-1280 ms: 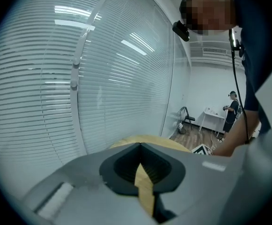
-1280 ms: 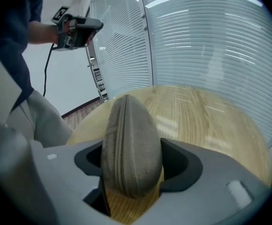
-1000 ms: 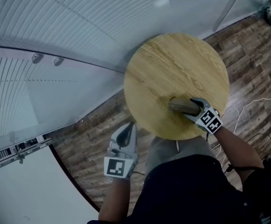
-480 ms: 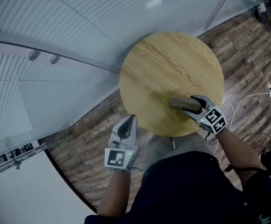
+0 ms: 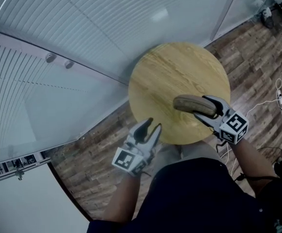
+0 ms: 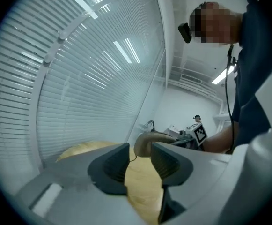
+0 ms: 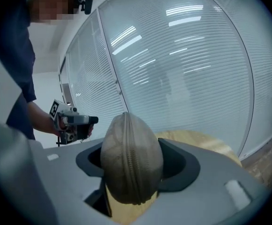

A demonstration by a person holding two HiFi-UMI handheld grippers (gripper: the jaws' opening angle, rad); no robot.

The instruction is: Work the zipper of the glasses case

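**Case lifted off the table, left jaws opened up**

Since a second ago, we've raised the case (image 5: 195, 105) clear of the table (image 5: 170, 76), where it was lying before. The left gripper (image 5: 153, 126) has also swung in toward the table's near edge.

The case is tan and rounded. It now hangs in the air over the near right part of the round wooden top, lying roughly level. In the right gripper view, its zipper (image 7: 128, 168) runs down the middle of the end that faces the camera.

Our right gripper (image 5: 209, 111) is clamped on the case, with both pads pressed against its sides and one end poking out past the jaws.

The left gripper's jaws have just been opening and now stand apart. Nothing's between them; its own view only shows bare tabletop through the gap. The case sits well beyond, apart from the jaws. This gripper hovers just off the table's near left edge, pointing across at the case.

Further out, there's a glass wall with blinds (image 5: 82, 42) behind the table and wood-plank floor (image 5: 97, 174) underneath. A few white cables (image 5: 276, 98) trail on the floor to our right.
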